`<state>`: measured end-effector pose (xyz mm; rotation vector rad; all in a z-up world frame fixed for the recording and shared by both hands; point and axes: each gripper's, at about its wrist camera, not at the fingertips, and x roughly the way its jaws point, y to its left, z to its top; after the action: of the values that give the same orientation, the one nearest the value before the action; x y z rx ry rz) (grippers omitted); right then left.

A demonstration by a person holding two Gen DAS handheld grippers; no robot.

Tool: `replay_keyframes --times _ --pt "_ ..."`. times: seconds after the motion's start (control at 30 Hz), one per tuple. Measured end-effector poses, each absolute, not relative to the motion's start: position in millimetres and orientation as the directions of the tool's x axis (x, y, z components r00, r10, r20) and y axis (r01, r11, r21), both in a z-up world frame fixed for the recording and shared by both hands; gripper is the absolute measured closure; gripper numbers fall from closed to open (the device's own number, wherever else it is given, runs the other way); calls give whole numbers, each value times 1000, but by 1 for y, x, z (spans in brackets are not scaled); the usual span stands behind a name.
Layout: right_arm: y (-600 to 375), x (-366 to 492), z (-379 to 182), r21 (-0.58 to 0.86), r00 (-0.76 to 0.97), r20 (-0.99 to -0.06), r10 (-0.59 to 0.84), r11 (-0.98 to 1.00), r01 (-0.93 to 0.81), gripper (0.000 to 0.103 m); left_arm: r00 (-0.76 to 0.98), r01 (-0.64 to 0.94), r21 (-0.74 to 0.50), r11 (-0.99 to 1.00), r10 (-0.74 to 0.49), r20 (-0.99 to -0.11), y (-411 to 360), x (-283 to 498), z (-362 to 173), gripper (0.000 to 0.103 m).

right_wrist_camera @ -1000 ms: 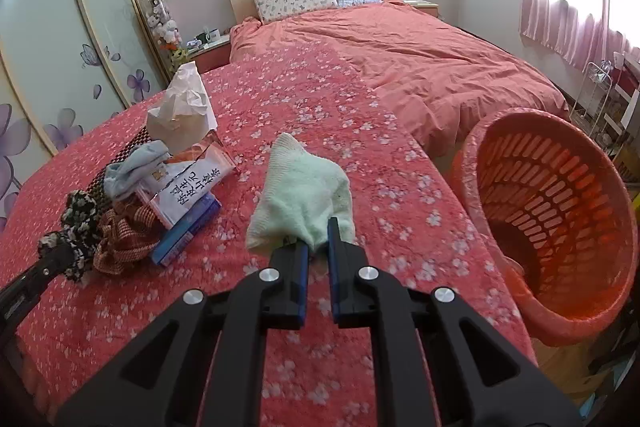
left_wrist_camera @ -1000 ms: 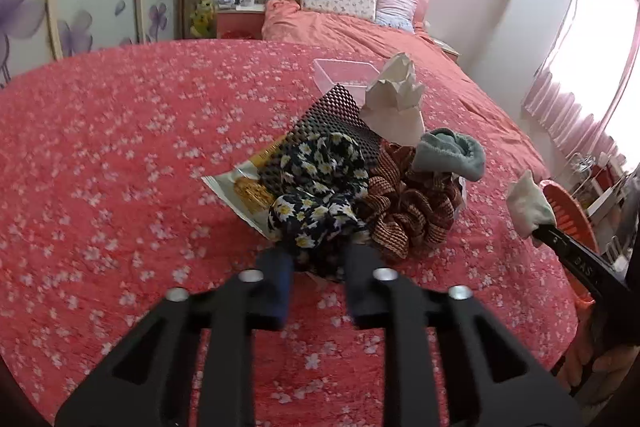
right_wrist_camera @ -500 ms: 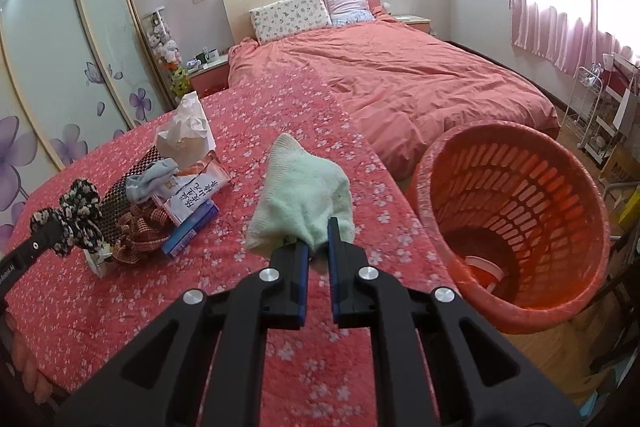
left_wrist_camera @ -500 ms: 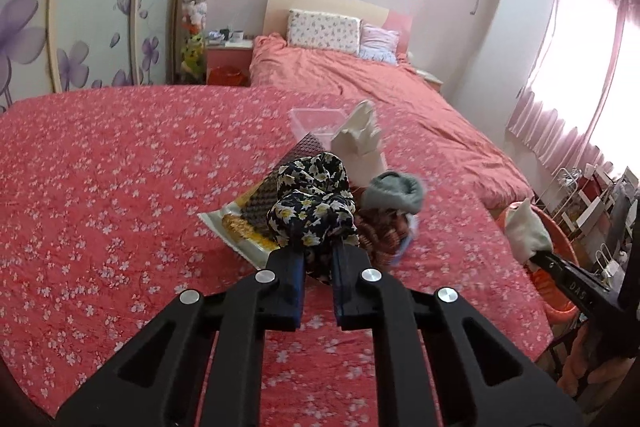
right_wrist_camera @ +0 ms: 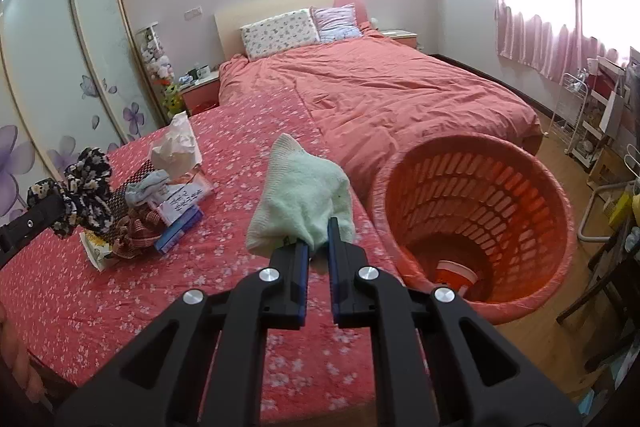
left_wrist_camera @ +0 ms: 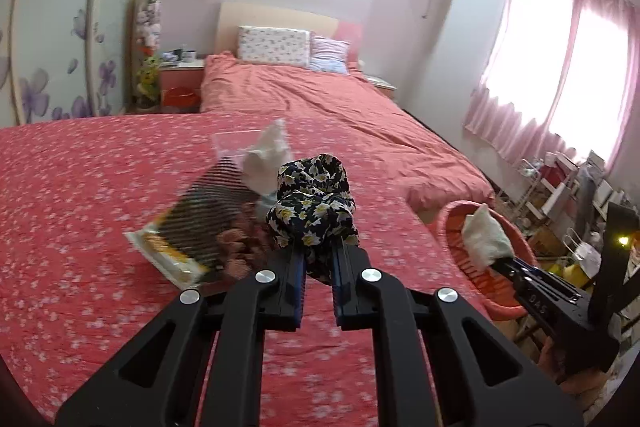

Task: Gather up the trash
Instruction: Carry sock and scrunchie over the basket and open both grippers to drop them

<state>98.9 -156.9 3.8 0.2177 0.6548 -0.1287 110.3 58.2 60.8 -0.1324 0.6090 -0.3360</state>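
My left gripper is shut on a dark floral scrunchie, held up above the pile on the red floral bedspread. The same floral scrunchie shows at the left of the right wrist view. My right gripper is shut on a pale green sock, lifted over the bed's edge just left of the orange laundry basket. In the left wrist view that sock hangs in front of the basket.
On the bedspread lie a checked brown scrunchie, a grey-blue sock, a tissue pack, a blue box and a snack packet. A red cup sits at the basket's bottom. Shelves stand at right.
Left gripper closed on the floral scrunchie and lifted it off the pile. Right gripper carried the green sock up and toward the basket, which now shows more of its inside.
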Motion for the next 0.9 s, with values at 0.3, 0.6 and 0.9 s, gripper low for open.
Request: replay_keyframes --times 0.3,0.6,0.9 --pt "-185 81 6 161 791 -603 -104 955 249 94 724 356 -257 898 -440 -532 16 110 54 92" --pt "-214 69 0 162 784 -600 -161 935 316 94 671 434 -276 858 -512 -537 -29 107 44 93" --pt "-243 59 -8 172 777 -596 -204 913 371 94 621 495 -293 818 -569 -539 -64 111 35 93"
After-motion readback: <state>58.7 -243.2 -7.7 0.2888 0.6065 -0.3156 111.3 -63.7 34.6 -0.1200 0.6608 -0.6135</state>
